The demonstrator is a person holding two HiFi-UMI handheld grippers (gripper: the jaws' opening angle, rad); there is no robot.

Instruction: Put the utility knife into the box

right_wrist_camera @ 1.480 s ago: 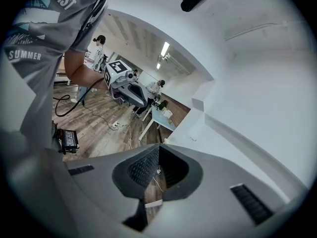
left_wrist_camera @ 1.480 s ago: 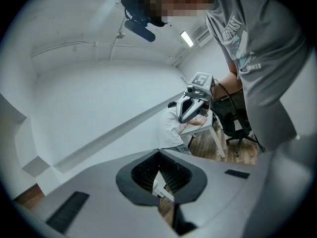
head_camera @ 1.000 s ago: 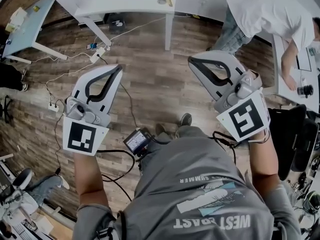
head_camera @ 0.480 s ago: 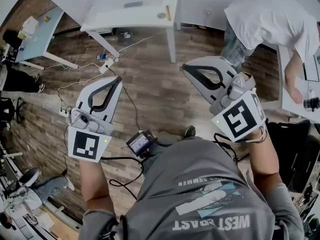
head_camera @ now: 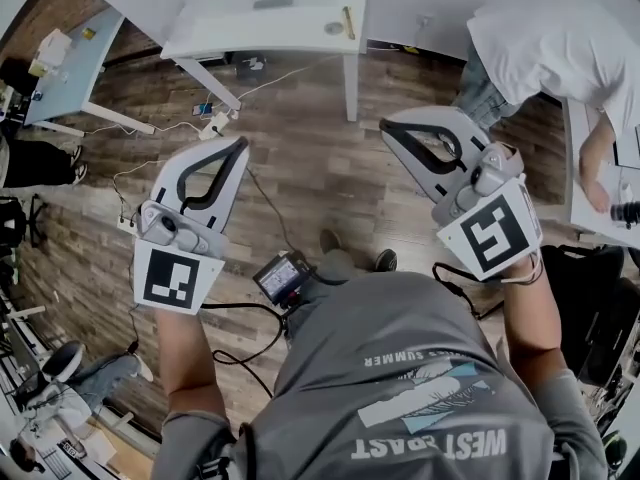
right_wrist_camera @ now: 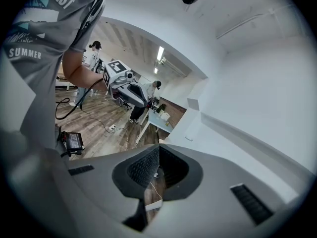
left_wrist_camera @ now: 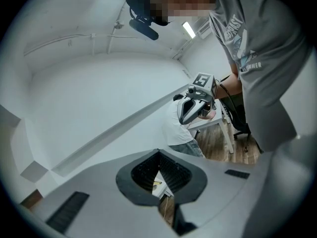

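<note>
- Utility knife: it cannot be picked out for sure. A slim yellow thing [head_camera: 348, 21], too small to identify, lies at the right edge of the white table [head_camera: 230, 23], upper middle of the frame.
- Wooden floor [head_camera: 300, 178] fills the middle of the frame, beneath both grippers.
- Person in a white shirt [head_camera: 560, 43] bends forward, upper right.
- Left gripper [head_camera: 240, 144], centre left, is clenched with nothing between its jaws. Its tips point toward the table.
- Right gripper [head_camera: 386, 128], centre right, is likewise clenched and empty.
</note>
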